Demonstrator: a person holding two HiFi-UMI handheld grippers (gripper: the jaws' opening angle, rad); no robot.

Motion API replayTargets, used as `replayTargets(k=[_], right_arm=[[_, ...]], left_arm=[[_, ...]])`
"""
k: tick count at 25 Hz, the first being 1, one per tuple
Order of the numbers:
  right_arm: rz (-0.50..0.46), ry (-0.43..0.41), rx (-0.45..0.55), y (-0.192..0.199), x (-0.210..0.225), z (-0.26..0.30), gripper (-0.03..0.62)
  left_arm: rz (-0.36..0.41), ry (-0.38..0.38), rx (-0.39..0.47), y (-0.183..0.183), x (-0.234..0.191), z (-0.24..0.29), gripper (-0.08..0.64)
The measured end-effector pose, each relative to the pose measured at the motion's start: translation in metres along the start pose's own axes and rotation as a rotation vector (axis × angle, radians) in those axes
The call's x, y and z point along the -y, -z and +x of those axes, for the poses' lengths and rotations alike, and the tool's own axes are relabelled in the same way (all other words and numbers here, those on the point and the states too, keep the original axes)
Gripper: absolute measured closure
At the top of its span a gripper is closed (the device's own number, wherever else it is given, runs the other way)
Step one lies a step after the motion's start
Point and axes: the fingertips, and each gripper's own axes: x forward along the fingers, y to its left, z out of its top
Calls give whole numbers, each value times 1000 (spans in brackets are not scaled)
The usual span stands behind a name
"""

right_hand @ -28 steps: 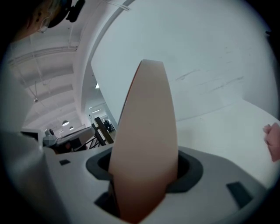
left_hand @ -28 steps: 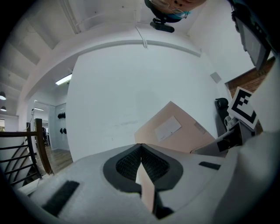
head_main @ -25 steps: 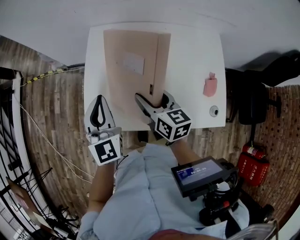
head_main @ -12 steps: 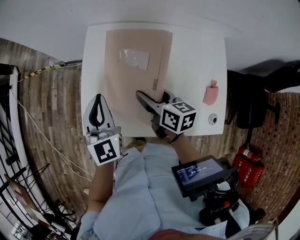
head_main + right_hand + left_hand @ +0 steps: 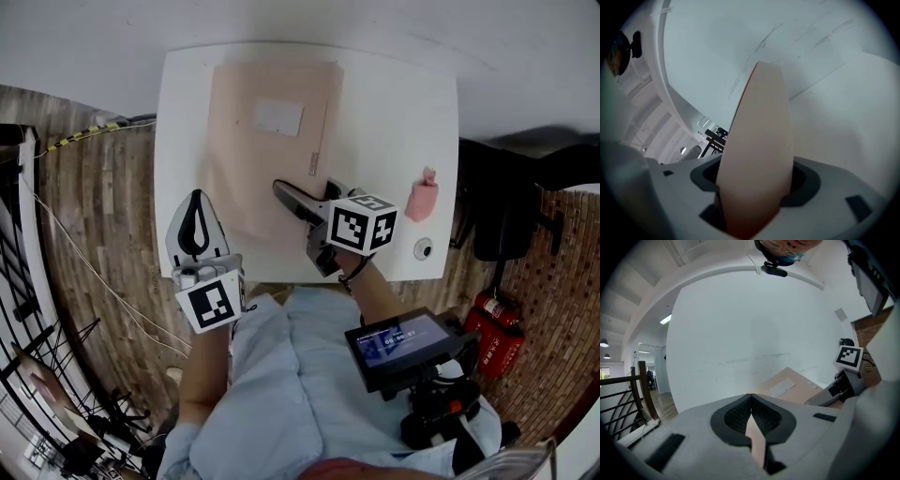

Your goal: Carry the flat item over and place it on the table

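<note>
Resting on table, envelope between opening right gripper, left gripper clamping edge.

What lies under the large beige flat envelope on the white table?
Under the beige flat paper envelope lies the square white table, which shows all around it. The tabletop beneath the envelope is covered, so it cannot be seen whether anything else lies there.
</note>
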Motion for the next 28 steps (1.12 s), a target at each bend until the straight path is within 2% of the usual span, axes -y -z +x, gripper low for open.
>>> replayTargets(k=[7, 16, 20, 28], right_arm=[[88, -39, -59, -19, 45, 4, 262], [170, -56, -114, -9, 41, 20, 250], [157, -33, -121, -10, 40, 22, 229], [51, 63, -136, -15, 52, 20, 164]], left_arm=[[4, -29, -52, 8, 23, 32, 551], [3, -48, -88, 18, 3, 27, 552], [7, -45, -94, 19, 3, 28, 552], [7, -29, -103, 17, 11, 33, 551]])
